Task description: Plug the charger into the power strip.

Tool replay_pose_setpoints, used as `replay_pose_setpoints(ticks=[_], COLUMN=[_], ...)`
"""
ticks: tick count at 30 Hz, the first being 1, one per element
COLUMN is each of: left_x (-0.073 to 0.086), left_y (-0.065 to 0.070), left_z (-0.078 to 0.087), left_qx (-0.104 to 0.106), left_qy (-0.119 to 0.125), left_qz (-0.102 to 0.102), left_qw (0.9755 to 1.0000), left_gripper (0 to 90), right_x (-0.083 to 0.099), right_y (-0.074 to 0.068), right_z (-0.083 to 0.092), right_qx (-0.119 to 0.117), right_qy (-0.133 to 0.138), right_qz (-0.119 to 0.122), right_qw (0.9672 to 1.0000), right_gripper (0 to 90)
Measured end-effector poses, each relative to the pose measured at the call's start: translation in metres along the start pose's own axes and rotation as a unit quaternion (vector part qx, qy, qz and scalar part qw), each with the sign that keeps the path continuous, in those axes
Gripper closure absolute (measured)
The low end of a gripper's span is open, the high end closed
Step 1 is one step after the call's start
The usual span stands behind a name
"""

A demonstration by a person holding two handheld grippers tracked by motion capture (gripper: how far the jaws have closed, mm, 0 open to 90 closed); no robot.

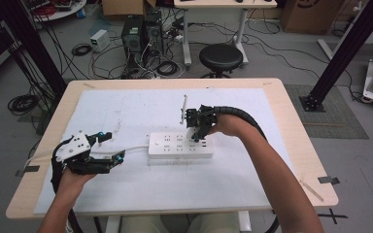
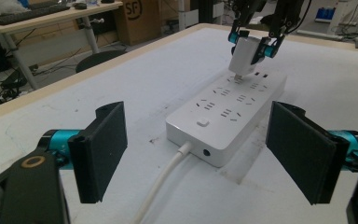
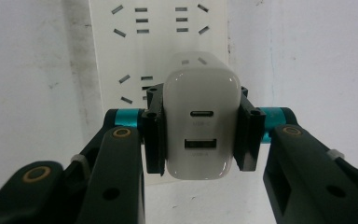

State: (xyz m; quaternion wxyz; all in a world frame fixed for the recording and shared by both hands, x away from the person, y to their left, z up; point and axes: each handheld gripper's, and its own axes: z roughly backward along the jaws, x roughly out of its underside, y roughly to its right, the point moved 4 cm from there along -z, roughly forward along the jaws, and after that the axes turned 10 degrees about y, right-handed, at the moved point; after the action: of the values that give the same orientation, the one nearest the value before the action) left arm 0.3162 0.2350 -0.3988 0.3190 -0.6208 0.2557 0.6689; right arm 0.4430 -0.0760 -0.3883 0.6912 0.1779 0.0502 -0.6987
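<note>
— Clamped tight, that right gripper: both pads were pressing the sides of the white charger, ports facing the camera.

— And the charger sat right above the strip, at the far end, prongs just over a socket but seemingly not home yet.

— That was the risky bit. If the prongs had met the face between slots instead of the holes, a push down could have skidded the strip across the mat.

— Nothing pinned it, either. The left gripper hung wide open near the cord end, holding nothing, apart from the strip.

— So a crooked push could have tipped the charger in the pads, too; smooth plastic, narrow grip.

— Or lifted the strip's near end if the plug jammed half in.

— I'd have judged a straight, square descent the safe call, with the left bracing the strip first.
</note>
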Motion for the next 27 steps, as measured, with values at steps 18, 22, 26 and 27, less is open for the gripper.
replay_pose_setpoints(ticks=[18,22,26,27], left_x=[0.004,0.004,0.005,0.005], left_y=[-0.002,-0.003,-0.003,-0.003], left_z=[0.002,0.002,0.002,0.002], left_qx=[-0.005,-0.005,-0.005,-0.004], left_qy=[-0.001,-0.002,-0.002,-0.002], left_qz=[0.003,0.003,0.003,0.004], left_qw=[1.0,1.0,1.0,1.0], left_gripper=[20.6,20.6,20.6,20.6], right_x=[-0.013,-0.017,-0.018,-0.018], right_y=[0.001,0.001,0.002,0.003], right_z=[-0.007,-0.008,-0.009,-0.01], right_qx=[-0.022,-0.023,-0.027,-0.027], right_qy=[-0.047,-0.059,-0.059,-0.058], right_qz=[0.025,0.022,0.016,0.019], right_qw=[0.9984,0.9978,0.9977,0.9978], right_gripper=[63.7,63.8,63.9,63.8])
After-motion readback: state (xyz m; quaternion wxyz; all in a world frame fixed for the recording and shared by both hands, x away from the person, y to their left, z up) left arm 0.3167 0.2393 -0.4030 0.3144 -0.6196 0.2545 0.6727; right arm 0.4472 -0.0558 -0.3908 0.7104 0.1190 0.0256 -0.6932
